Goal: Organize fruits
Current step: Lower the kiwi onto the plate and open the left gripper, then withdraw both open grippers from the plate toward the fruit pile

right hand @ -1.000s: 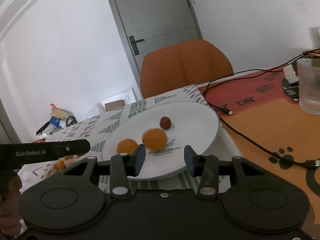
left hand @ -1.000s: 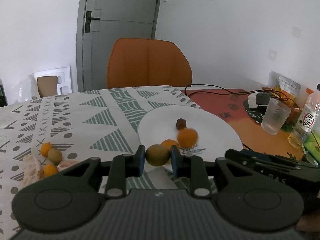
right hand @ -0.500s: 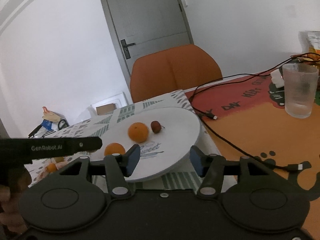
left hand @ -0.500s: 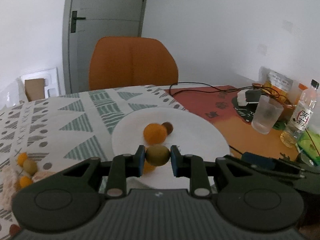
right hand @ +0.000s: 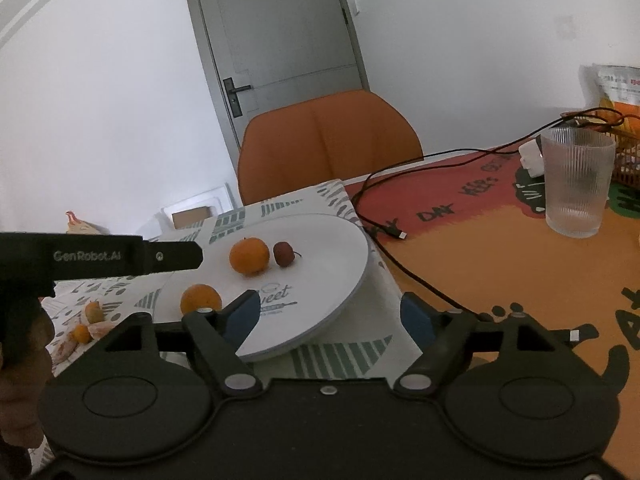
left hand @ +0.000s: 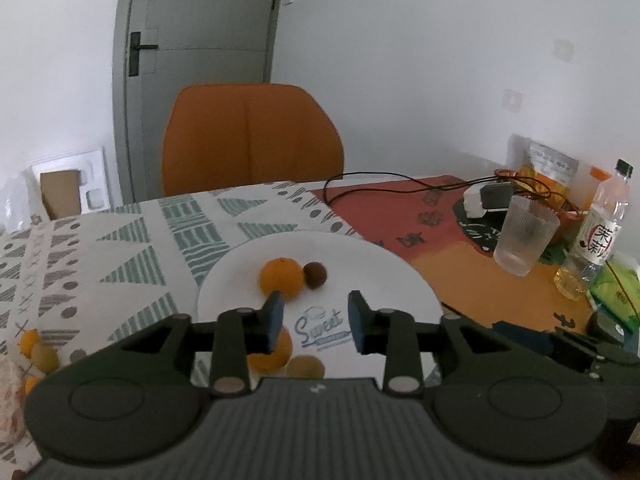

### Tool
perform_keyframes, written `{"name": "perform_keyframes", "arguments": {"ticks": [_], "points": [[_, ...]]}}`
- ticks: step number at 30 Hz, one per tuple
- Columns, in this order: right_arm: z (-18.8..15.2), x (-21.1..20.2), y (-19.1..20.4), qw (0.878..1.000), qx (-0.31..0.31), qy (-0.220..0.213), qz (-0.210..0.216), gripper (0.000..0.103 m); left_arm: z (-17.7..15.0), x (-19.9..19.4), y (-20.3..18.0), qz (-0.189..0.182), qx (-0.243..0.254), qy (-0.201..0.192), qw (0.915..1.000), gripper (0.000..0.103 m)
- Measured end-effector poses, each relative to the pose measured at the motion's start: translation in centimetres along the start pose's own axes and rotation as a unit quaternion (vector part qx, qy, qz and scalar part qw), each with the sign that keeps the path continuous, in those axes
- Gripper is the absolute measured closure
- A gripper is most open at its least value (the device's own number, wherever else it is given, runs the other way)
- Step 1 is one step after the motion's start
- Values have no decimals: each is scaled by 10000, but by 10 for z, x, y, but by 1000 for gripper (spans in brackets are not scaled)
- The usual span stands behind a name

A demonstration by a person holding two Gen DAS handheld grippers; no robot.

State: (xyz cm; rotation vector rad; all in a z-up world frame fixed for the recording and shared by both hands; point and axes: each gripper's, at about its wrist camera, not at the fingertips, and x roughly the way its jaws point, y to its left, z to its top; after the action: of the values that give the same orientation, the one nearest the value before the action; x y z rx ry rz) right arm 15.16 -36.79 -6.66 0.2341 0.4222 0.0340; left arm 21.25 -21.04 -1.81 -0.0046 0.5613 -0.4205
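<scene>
I find the left gripper (left hand: 314, 322) with jaws parted; they have just been opening, and nothing sits between them. The green fruit (left hand: 306, 367) lies loose on the plate (left hand: 384, 276) just below and behind the fingertips, touching or nearly touching the near orange (left hand: 276, 350). The far orange (left hand: 281, 277) and the dark fruit (left hand: 315, 275) sit ahead of the jaws.

The right gripper (right hand: 326, 318) stands wide apart and empty over the plate's near edge, its jaws also just opening.

Risks, in my judgement: the green fruit is round and may roll off the near rim. Withdrawing the left fingers low could knock it or the near orange. More fruit (left hand: 38, 354) waits far left of the left gripper, beside a wrapper; a hasty grasp there may catch the wrapper.
</scene>
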Motion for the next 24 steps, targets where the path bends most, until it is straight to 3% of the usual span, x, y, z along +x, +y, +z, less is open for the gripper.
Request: {"name": "perform_keyframes", "arguments": {"ticks": [8,10,19,24], "points": [[2,-2,0,10000,56,-62,-4,13,-1,-18,23,387,-217,-171,9989,22],[3,-2,2,10000,36,-71,-4,11,-1,-25,29,448,-301,-253,9982,16],[6,-10,21,9997,-162,-193,82,5,-5,-59,52,765,-481,-507,9946,6],[7,-15,34,9994,-256,-206,146,4,-9,-80,63,990,-603,-668,9910,5]]}}
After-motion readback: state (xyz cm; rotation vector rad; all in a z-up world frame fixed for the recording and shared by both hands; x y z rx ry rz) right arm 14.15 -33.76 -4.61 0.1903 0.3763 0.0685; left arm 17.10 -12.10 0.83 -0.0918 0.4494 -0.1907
